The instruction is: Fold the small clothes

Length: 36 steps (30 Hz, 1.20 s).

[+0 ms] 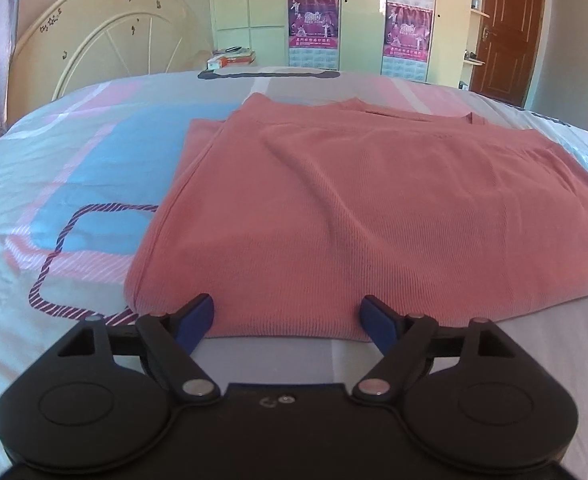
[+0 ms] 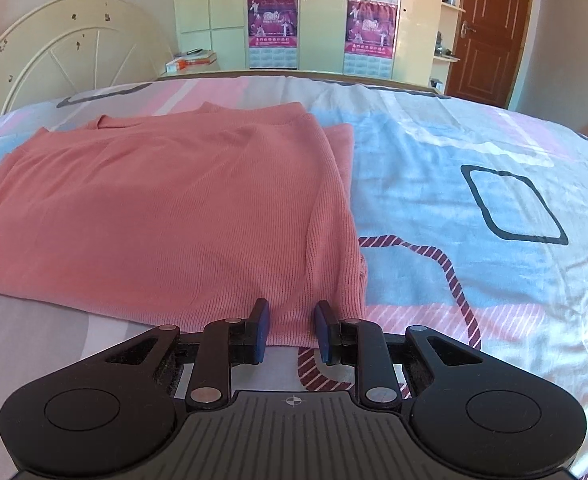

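Observation:
A pink knit garment [image 1: 354, 208] lies flat on the bed with its sides folded in; it also shows in the right wrist view [image 2: 166, 216]. My left gripper [image 1: 288, 320] is open wide, its blue pads at the garment's near hem towards the left corner, with the hem edge between them. My right gripper [image 2: 292, 326] is partly open, its blue pads on either side of the near hem by the garment's right corner. Neither pad pair is closed on the cloth.
The bed has a patterned pink, blue and white sheet [image 2: 474, 208]. A cream headboard [image 1: 106, 48] stands at the back left. A wardrobe with posters [image 2: 318, 16], a bedside stack of books [image 1: 232, 58] and a brown door [image 2: 490, 28] lie beyond.

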Motion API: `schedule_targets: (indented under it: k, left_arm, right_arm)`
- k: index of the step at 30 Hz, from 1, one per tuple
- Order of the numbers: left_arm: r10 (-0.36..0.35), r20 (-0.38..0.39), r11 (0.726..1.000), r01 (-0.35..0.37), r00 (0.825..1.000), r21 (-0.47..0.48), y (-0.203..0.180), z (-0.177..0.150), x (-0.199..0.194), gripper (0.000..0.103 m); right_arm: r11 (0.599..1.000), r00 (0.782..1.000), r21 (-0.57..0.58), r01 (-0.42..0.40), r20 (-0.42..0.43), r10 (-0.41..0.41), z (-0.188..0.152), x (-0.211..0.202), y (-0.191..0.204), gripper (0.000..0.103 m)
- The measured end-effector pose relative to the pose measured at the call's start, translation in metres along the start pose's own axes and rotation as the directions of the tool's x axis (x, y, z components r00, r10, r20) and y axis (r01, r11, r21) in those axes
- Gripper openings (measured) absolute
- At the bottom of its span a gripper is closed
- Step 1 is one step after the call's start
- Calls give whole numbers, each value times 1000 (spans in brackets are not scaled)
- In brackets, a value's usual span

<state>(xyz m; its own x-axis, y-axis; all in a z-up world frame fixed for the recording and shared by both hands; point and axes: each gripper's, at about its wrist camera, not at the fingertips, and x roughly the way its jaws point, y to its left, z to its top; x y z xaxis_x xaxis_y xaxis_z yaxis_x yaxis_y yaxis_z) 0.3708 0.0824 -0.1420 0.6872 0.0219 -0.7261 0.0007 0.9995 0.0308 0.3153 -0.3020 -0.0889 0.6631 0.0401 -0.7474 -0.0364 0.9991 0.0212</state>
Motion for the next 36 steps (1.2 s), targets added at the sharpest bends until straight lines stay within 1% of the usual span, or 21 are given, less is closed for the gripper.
schedule_targets:
  k: [3,7,10,14,16,17,18,19,20,21,22,23,24,25,26,28,29,30,32,33,36]
  left_arm:
    - [3,-15,1000,-2,1000,15,-2,0,-3,81]
    - [1,-43,1000,-1,999,8,0,3,-8,80]
    - [9,-39,1000,-9,999,-8,6,-2,-21,78]
    - [-27,-47,997,23,999,-80,20,-15,-34,67]
    - [-60,-53,988,52,997,-145,26,-21,-39,67]
    - [-84,-47,976,73,995,-203,33,-24,-41,66]
    - [-110,-38,961,97,993,-261,38,-27,-43,67]
    - [-151,-27,934,134,988,-330,45,-30,-44,67]
    - [-209,-8,890,187,978,-416,54,-33,-43,66]
    - [-240,15,849,217,971,-482,62,-36,-42,65]
    - [-255,32,814,232,967,-532,68,-38,-41,64]
    - [-268,41,786,244,962,-568,73,-38,-38,61]
    - [-273,49,768,248,961,-590,76,-39,-36,57]
    - [-276,56,750,251,960,-613,78,-39,-34,56]
    - [-282,65,726,257,957,-638,81,-39,-30,56]
    - [-288,92,676,271,953,-686,87,-41,-25,56]
    - [-290,111,640,279,951,-716,91,-43,-22,56]
    - [-289,127,614,286,949,-736,93,-44,-18,56]
    - [-279,155,574,294,948,-764,97,-43,-11,54]
    - [-274,163,566,296,948,-769,97,-40,-8,54]
    - [-246,181,557,292,952,-778,99,-33,4,51]
  right_arm:
    - [1000,1000,3,3,-12,-3,3,2,-2,23]
    - [1000,999,-1,22,-44,-22,11,-1,1,24]
    - [1000,1000,4,0,21,0,13,-26,4,24]
    - [999,998,18,-38,46,37,10,-50,9,24]
    - [997,997,47,-62,48,60,8,-56,10,24]
    - [996,997,55,-69,51,66,8,-58,13,33]
    - [995,996,63,-71,54,68,8,-60,15,43]
    - [995,996,70,-76,60,72,7,-60,18,58]
    - [994,994,71,-88,68,83,8,-61,21,58]
    - [992,993,69,-103,70,98,9,-60,24,57]
    - [992,991,68,-111,76,106,10,-60,28,46]
    - [991,990,62,-119,84,114,10,-60,32,29]
    - [990,989,58,-125,87,120,11,-59,36,23]
    - [990,988,59,-129,94,123,13,-59,39,18]
    - [988,985,58,-140,110,133,14,-60,42,15]
    - [986,980,51,-156,131,149,18,-59,47,15]
    - [985,979,46,-165,129,158,20,-57,50,15]
    - [984,978,41,-171,126,165,22,-55,52,15]
    - [982,976,31,-185,121,180,26,-49,57,15]
    - [981,975,27,-192,117,187,29,-45,59,15]
    - [976,971,14,-216,109,214,36,-32,66,15]
